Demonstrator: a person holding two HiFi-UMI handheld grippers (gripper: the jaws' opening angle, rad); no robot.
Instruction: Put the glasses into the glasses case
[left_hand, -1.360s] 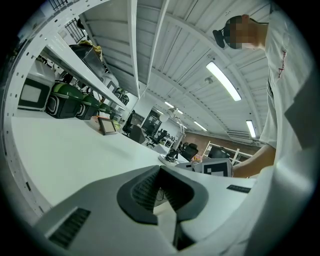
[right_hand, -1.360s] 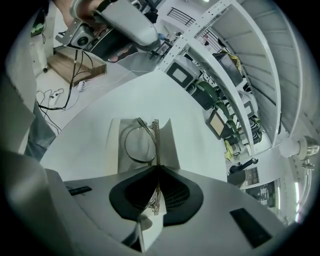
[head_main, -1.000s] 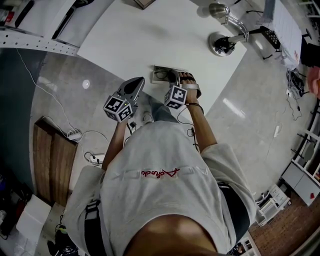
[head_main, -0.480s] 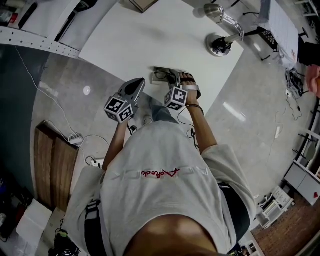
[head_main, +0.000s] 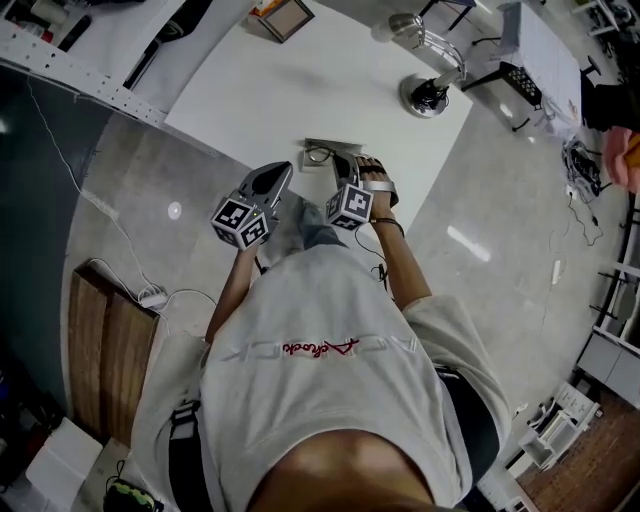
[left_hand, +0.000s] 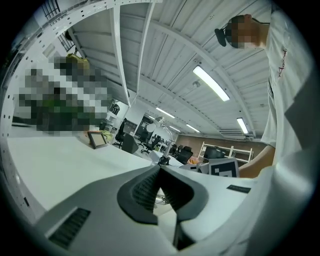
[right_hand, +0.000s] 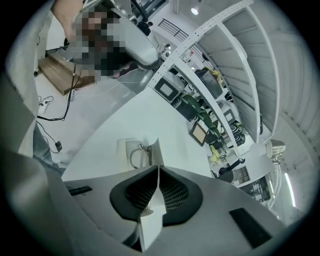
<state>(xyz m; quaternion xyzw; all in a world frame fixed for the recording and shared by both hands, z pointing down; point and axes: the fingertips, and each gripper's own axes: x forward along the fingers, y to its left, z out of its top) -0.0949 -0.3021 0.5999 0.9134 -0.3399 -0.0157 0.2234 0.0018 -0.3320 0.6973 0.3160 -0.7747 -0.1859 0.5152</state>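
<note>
A grey sweatshirt (head_main: 320, 380) with red lettering fills the foreground of the head view. The wearer's forearms are stretched toward the near edge of a white table (head_main: 300, 90). A wooden bench (head_main: 100, 330) and trailing cables are seen on the floor to the left.

Two grippers are held at the table edge, each topped by a cube with square markers. The left gripper (head_main: 283, 170) is held just beside the glasses case (head_main: 322, 153), on its left. In the left gripper view its jaws are shown pressed together, with nothing caught between them.

The right gripper (head_main: 342, 165) is angled down over the case. Its jaws have just been drawn closer together. In the right gripper view they are pinched on a thin white flap (right_hand: 154, 150), which rises from the case and runs back between the ribbed pads. The case lies open near the table edge, and the glasses (right_hand: 136, 156) are seen lying on its white base, just beyond the jaw tips and to the left of the raised flap.

Farther back, a small framed picture (head_main: 281, 16) is stood at the far side of the table, and a desk lamp (head_main: 425, 75) is set at its far right corner. Metal shelving (right_hand: 225, 95) is lined up behind the table.
</note>
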